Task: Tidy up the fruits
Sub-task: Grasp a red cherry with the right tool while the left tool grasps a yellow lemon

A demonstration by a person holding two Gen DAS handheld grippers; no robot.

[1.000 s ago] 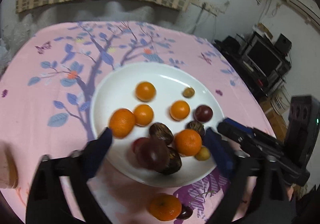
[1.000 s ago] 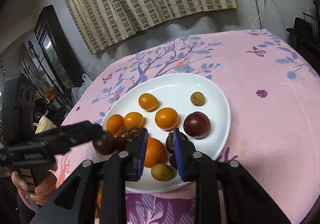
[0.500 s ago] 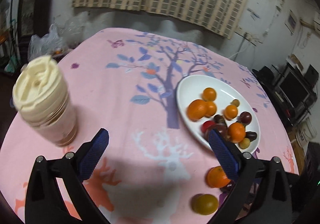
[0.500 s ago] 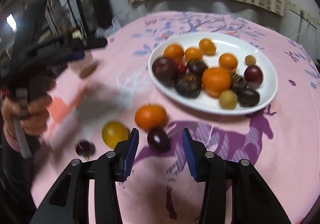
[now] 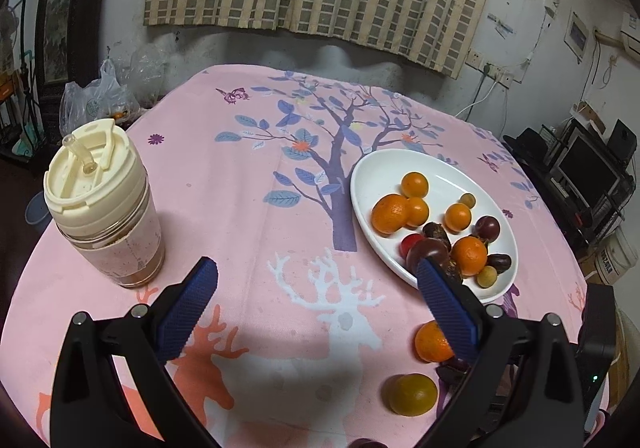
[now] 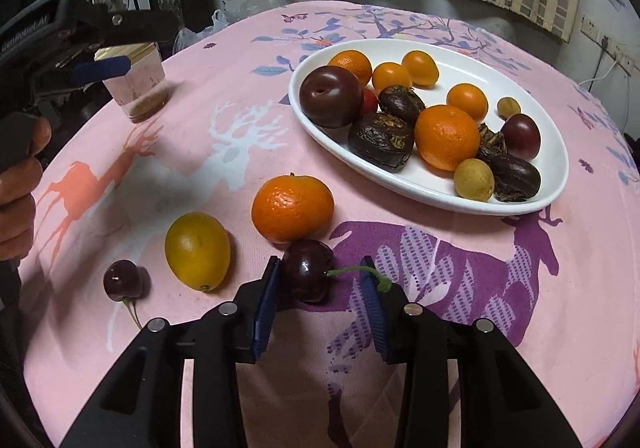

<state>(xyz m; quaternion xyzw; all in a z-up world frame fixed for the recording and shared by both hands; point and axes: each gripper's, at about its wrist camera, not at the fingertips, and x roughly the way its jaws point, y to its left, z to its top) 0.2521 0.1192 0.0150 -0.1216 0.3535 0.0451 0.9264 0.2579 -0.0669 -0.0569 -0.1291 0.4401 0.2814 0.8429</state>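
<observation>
A white plate (image 6: 424, 190) holds several mandarins, plums and dark wrinkled fruits. In front of it, on the pink cloth, lie a mandarin (image 6: 292, 208), a yellow oval fruit (image 6: 198, 250) and two dark cherries. My right gripper (image 6: 320, 264) is low over the cloth with its jaws closing around the nearer cherry (image 6: 308, 270). The left pad touches the cherry and the right pad stands clear beside its green stem. The other cherry (image 6: 122, 280) lies at the left. My left gripper (image 5: 316, 266) hangs wide open over bare cloth, left of the plate (image 5: 384, 164), holding nothing.
A tumbler with a cream lid (image 5: 100, 204) stands on the left side of the round table. A plastic bag (image 5: 100, 96) sits beyond the table's far edge. A hand (image 6: 20, 176) grips the left tool at the left. Shelves with electronics stand to the right.
Both grippers pulled back from over the plate. The left swung left, bringing the tumbler into view. The right dropped to the loose fruit, and a cherry now sits between its fingers.
</observation>
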